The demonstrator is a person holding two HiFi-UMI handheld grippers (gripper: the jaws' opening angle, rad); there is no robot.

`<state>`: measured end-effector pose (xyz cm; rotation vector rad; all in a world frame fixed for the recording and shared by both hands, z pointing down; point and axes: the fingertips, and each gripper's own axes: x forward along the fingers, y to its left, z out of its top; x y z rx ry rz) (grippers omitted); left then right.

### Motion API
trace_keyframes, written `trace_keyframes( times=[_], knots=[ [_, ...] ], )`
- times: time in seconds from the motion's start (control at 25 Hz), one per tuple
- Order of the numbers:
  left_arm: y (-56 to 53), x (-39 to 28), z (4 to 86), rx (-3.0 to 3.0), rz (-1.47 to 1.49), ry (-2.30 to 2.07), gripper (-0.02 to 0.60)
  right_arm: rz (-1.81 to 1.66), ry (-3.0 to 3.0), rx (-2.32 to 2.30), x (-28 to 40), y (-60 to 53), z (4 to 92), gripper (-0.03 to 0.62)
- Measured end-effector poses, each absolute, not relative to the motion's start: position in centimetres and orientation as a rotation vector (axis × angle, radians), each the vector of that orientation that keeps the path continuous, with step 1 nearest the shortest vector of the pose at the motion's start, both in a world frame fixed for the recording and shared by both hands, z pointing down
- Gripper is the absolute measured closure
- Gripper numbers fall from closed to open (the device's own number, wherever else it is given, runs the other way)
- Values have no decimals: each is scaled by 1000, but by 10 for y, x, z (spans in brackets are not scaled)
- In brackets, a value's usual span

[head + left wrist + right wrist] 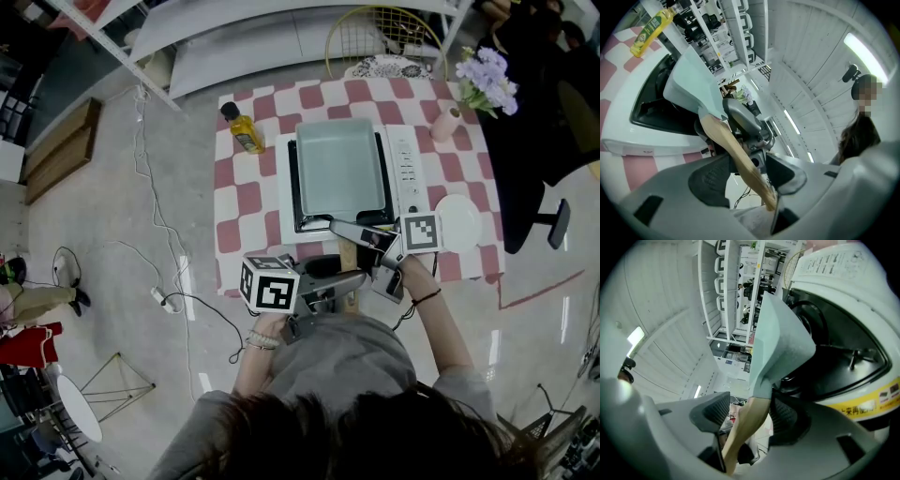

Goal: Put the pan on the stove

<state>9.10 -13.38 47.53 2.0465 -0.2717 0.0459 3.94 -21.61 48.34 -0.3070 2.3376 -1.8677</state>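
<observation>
A pale green square pan [339, 169] sits on the white tabletop stove [406, 159], and its wooden handle [348, 255] points toward me over the table's near edge. Both grippers straddle that handle. My left gripper [342, 286] is open; in the left gripper view the handle [736, 150] runs between the pads of the left gripper [747, 176] with gaps either side. My right gripper [352, 239] is open too. In the right gripper view the handle [740, 437] lies close against one pad of the right gripper [747, 416], apart from the other. The pan [780, 338] stands ahead.
On the pink-checked table [246, 202] there are a yellow oil bottle [246, 131] left of the stove, a white plate [459, 222] to the right, and a pink vase of purple flowers [483, 84] far right. Cables [164, 253] trail on the floor to the left.
</observation>
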Motion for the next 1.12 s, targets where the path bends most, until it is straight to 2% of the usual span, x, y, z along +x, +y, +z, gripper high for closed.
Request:
trace_keyframes(
  times=[0.64, 0.8, 1.04, 1.12],
  knots=[
    [-133, 61, 467, 2113, 8, -458, 353, -1815, 2325, -509, 65, -210, 487, 336],
    [-132, 54, 464, 2149, 7, -514, 393, -1765, 2363, -515, 70, -206, 483, 341],
    [-130, 49, 455, 2222, -8, -584, 447, -1700, 2389, -503, 73, -197, 474, 410],
    [-128, 48, 454, 2244, 1, -605, 463, -1713, 2421, -633, 86, -195, 482, 436]
  ],
)
